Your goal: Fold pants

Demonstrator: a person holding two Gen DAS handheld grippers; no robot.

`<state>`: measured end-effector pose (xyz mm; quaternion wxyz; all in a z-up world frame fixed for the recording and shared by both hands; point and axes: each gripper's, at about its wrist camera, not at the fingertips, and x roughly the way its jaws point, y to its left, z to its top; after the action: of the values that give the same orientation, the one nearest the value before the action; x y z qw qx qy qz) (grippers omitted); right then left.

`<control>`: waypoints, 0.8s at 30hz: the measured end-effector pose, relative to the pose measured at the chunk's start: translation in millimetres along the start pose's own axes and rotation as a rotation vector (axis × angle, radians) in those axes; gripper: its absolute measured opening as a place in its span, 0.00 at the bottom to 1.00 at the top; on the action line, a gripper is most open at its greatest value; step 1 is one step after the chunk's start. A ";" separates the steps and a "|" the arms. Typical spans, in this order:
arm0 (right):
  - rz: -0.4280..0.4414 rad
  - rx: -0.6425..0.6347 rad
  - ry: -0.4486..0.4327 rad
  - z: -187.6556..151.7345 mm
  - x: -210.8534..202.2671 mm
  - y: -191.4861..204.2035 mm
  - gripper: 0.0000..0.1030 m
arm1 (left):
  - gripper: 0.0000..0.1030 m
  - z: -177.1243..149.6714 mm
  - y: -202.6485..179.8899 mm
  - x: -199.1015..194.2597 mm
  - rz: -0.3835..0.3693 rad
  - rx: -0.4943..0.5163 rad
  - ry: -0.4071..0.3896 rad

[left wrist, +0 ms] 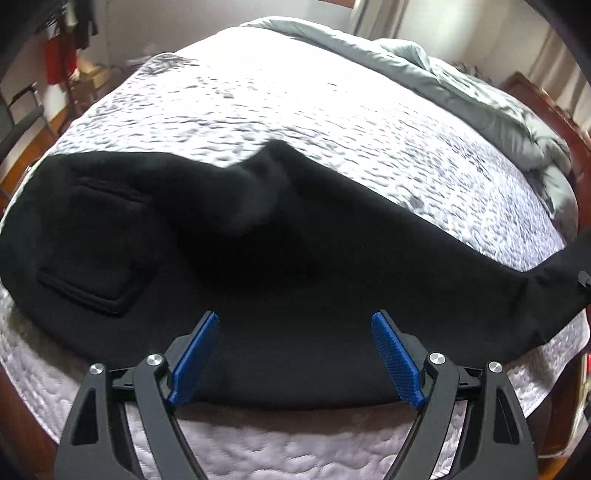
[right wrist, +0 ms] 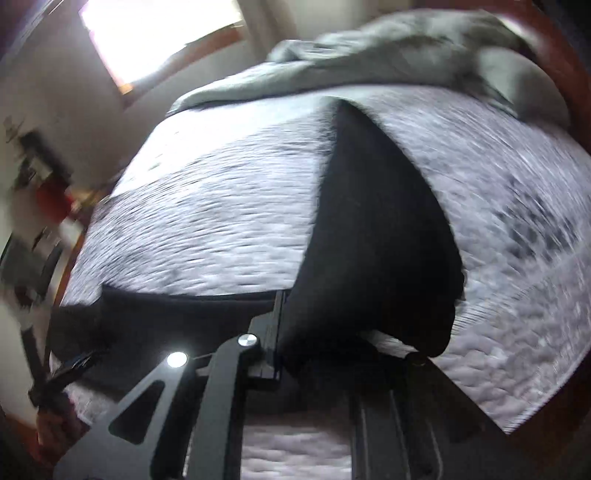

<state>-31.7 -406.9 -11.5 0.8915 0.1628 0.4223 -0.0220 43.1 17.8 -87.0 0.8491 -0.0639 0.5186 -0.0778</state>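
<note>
Black pants (left wrist: 258,258) lie across the near side of a bed with a white quilted cover (left wrist: 295,110). A back pocket (left wrist: 92,251) shows at the left. In the left wrist view my left gripper (left wrist: 295,325) is open, its blue pads (left wrist: 195,354) spread just above the pants' near edge, holding nothing. In the right wrist view my right gripper (right wrist: 295,332) is shut on a pant leg (right wrist: 376,240) and holds it lifted off the cover; the cloth drapes over the fingertips and hides them. The view is blurred by motion.
A grey duvet (left wrist: 461,85) is bunched at the far right of the bed, against a dark wooden bed frame (left wrist: 546,110). A chair (left wrist: 22,122) and hanging clothes (left wrist: 62,51) stand at the far left. A bright window (right wrist: 159,33) is behind the bed.
</note>
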 end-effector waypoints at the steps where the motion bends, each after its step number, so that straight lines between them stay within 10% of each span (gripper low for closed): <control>1: 0.019 -0.033 0.008 2.9 4.9 19.3 0.10 | 0.83 -0.2 5.0 -1.7 0.001 -0.009 -0.002; 11: 0.128 -0.257 0.147 -18.1 70.5 168.8 0.10 | 0.83 -6.1 54.4 -14.7 0.011 -0.111 -0.012; 19: 0.010 -0.435 0.239 -66.5 124.9 236.3 0.11 | 0.83 -6.4 70.2 -18.2 -0.002 -0.127 -0.002; 24: 0.111 -0.397 0.339 -86.0 136.8 230.1 0.40 | 0.83 -6.1 72.8 -10.2 -0.045 -0.145 0.031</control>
<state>32.7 -149.3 -103.8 0.8222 0.0090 0.5522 0.1376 37.9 91.0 -94.7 0.8322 -0.1358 0.5343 -0.0598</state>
